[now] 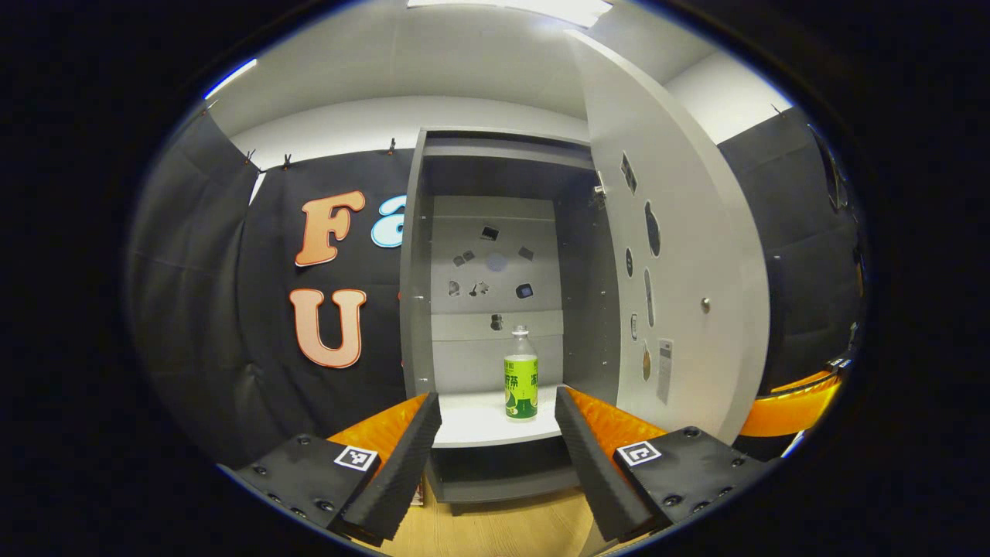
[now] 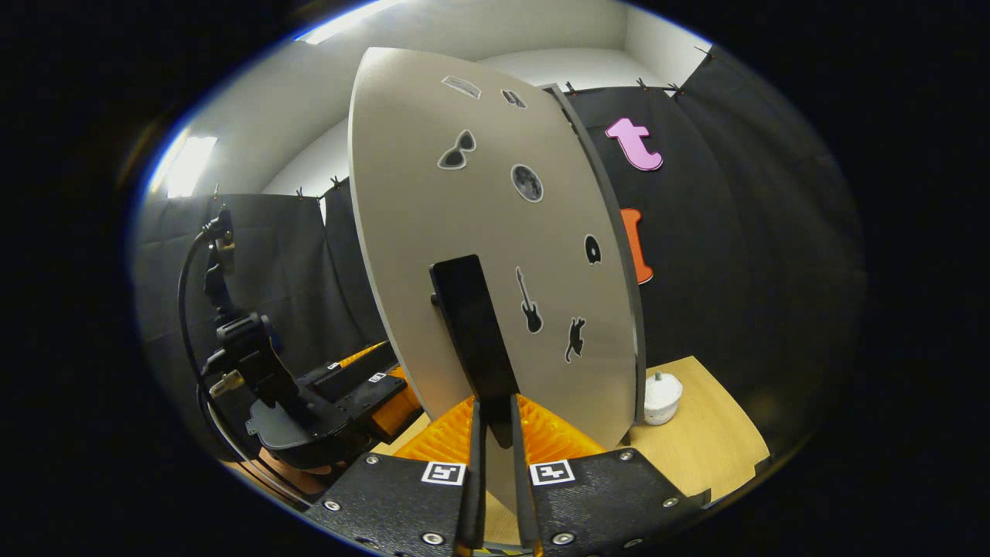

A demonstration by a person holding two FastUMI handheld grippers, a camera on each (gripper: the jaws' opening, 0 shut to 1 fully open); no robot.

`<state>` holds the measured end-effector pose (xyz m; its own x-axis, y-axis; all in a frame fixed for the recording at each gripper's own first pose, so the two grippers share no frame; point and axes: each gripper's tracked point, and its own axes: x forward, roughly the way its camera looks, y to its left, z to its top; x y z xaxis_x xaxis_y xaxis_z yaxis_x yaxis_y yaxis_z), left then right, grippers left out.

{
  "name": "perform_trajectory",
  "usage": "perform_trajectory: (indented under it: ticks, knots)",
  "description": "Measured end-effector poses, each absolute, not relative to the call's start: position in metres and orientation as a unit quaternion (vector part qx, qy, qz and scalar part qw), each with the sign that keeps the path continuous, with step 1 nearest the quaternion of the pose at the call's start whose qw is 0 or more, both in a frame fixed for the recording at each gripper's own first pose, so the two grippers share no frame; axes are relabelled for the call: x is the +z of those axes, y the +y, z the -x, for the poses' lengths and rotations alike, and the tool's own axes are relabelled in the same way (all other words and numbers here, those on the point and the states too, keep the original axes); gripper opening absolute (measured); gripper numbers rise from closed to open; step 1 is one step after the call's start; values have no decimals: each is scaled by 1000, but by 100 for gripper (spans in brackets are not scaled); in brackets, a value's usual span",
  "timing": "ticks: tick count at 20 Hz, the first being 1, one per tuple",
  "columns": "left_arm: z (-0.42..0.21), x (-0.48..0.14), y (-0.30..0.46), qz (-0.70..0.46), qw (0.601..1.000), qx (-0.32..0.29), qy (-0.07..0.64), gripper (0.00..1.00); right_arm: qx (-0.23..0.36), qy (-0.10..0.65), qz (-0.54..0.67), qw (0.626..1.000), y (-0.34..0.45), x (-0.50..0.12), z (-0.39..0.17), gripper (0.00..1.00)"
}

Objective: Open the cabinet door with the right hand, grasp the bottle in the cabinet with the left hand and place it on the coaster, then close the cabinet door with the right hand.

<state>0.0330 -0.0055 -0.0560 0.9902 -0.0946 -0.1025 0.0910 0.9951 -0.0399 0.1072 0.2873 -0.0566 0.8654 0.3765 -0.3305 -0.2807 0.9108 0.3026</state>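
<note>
Bottle [image 1: 521, 377] upright on shelf — prob light, slick plastic, take mid-body w/ left gripper [image 1: 497, 433] spread wide; right gripper [image 2: 493, 433] clamped on door handle [image 2: 473, 329].

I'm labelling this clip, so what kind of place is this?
Likely a staged recording booth, not a home: black cloth walls, a lone grey cabinet with stickered door, one bottle inside.

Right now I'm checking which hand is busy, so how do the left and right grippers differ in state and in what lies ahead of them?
The left gripper has its fingers spread wide with nothing between them; the right gripper is shut on the flat black door handle. The left one faces the open grey cabinet and the upright green-labelled clear bottle inside; the right one faces the outside of the grey cabinet door. Both carry square black-and-white markers.
</note>
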Motion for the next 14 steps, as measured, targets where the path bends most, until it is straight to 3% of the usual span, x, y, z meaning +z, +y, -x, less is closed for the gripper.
perform_trajectory:
  ticks: [5,14]
  knots:
    - [-34,-65,-3,27,997,-45,64,98,125,194,-113,967,277,-58,-110,13]
    - [-37,-63,-15,23,997,-43,65,98,72,192,-143,968,267,-58,-115,16]
